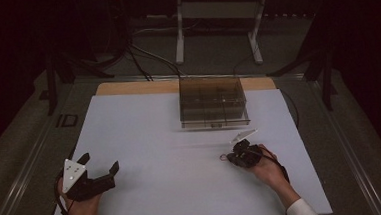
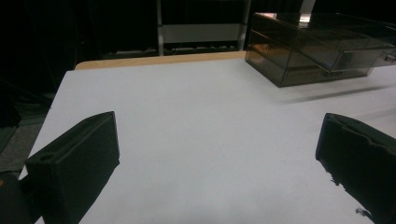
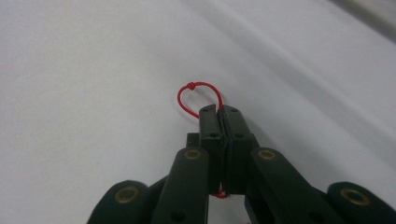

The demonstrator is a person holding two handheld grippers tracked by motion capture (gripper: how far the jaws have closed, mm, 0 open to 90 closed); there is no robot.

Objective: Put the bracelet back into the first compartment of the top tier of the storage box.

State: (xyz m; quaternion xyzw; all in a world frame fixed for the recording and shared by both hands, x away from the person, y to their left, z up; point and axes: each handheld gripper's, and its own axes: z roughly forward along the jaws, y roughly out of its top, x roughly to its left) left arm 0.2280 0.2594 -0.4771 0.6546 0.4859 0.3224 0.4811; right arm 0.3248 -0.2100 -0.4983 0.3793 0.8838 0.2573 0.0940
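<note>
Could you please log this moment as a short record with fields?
Surface: white table
Right gripper: shut on red loop, low over the table's right side
Loop: thin cord with a small knot, sticking out past the fingertips
Left gripper: open, holding nothing, at the near left
Box: smoky clear plastic with compartments, at the table's far edge, apart from both grippers

The table point(image 1: 145, 140) has a smooth, matt white top with a bare wood strip along its far edge. The box point(image 1: 212, 102) is glossy, see-through smoky plastic. The right gripper point(image 3: 219, 112) is matt black plastic with brass-coloured rivets, pinching a thin red cord loop point(image 3: 196, 95).
</note>
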